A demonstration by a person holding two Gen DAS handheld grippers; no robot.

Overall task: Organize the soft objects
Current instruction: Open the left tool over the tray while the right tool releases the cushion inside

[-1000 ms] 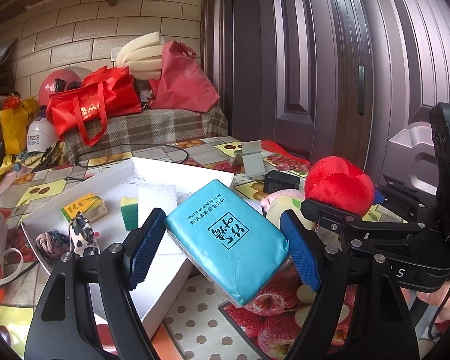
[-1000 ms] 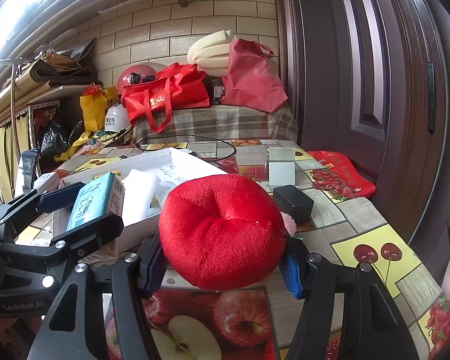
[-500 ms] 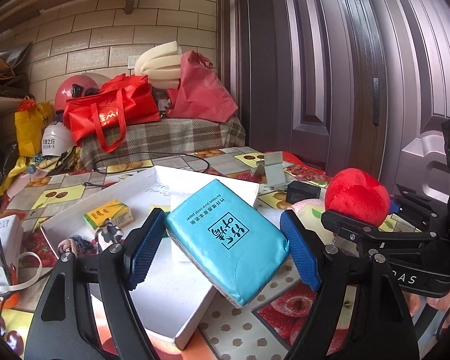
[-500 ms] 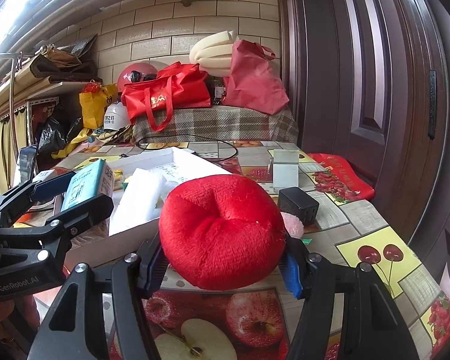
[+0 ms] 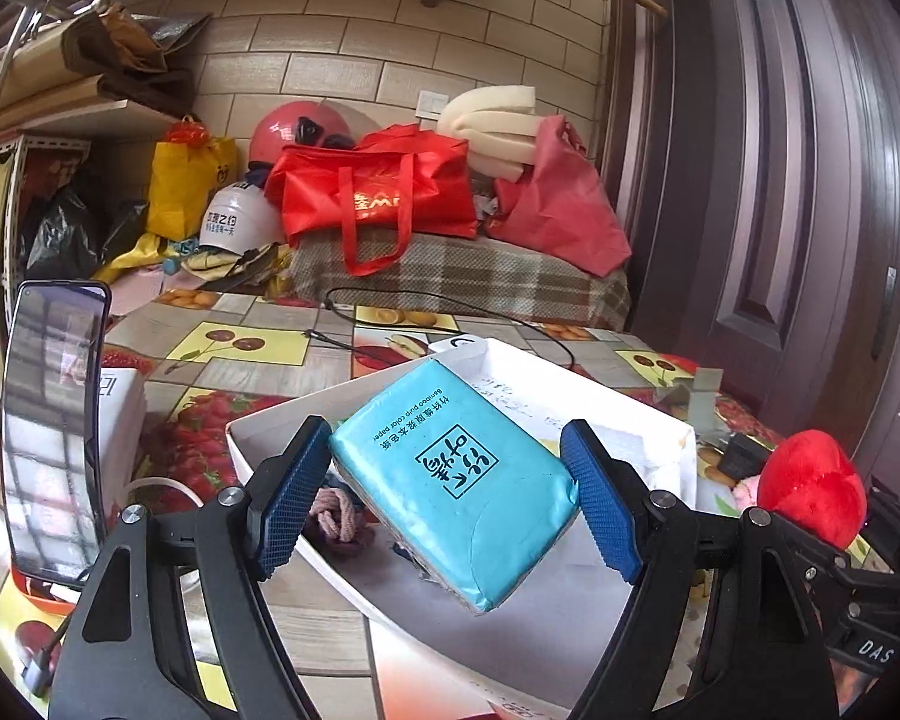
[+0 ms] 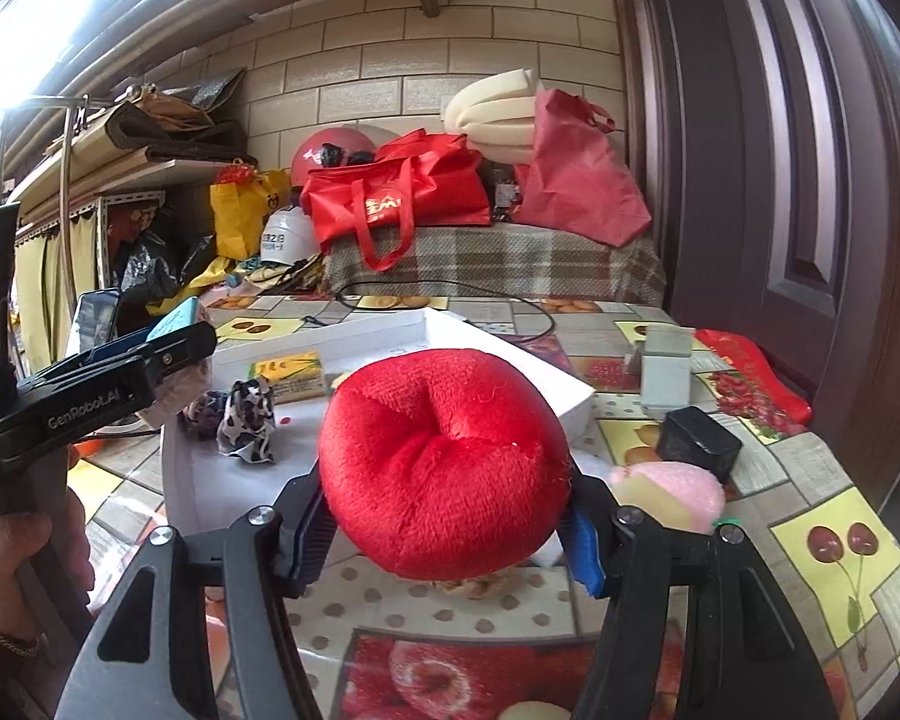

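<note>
1. Left gripper (image 5: 450, 504): pinching blue tissue pack (image 5: 450, 474), held aloft over near-left corner of white tray (image 5: 600, 396); long axis running diagonally away from jaws.
2. Right gripper (image 6: 444, 525): clamped on red plush heart (image 6: 444, 462), raised at tray's near-right edge.
3. Tray below and ahead of both; left gripper nearer its interior.
4. Pink plush (image 6: 669, 492): on table, right of tray.

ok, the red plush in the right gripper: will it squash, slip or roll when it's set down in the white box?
Probably squashes: the red plush bulges out past both pads of the right gripper, so it looks soft and springy. Slipping seems unlikely, since its fuzzy pile sits against textured pads. It looks rounded and likely light, so it may roll a little in the white box.
</note>
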